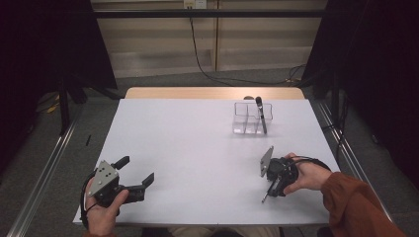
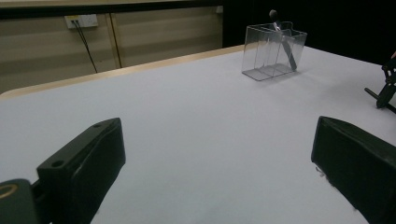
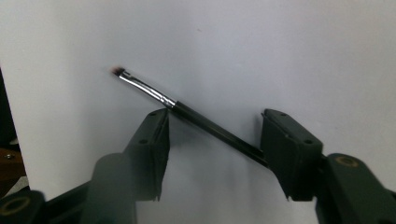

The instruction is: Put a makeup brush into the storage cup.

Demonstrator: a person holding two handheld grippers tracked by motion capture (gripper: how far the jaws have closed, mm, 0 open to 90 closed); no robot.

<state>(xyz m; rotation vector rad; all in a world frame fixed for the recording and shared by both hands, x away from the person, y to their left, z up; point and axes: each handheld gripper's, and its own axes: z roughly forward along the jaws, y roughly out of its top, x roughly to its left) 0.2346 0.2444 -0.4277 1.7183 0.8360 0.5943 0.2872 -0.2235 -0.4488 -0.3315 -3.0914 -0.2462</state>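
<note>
Right gripper (image 3: 212, 140) angled down over the white table (image 1: 197, 148), jaws half closed around a slim black makeup brush with silver ferrule (image 3: 187, 114), pads not clearly pinching it yet; probably picking it up for the clear plastic organizer (image 1: 247, 118). Left gripper (image 1: 136, 173) resting, jaws spread, empty.

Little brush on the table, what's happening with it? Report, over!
Right gripper down over the little brush, jaws astride it, not clamped. Left gripper open, idle. Clear organizer at the far side holds another brush. Nothing in the way.
</note>
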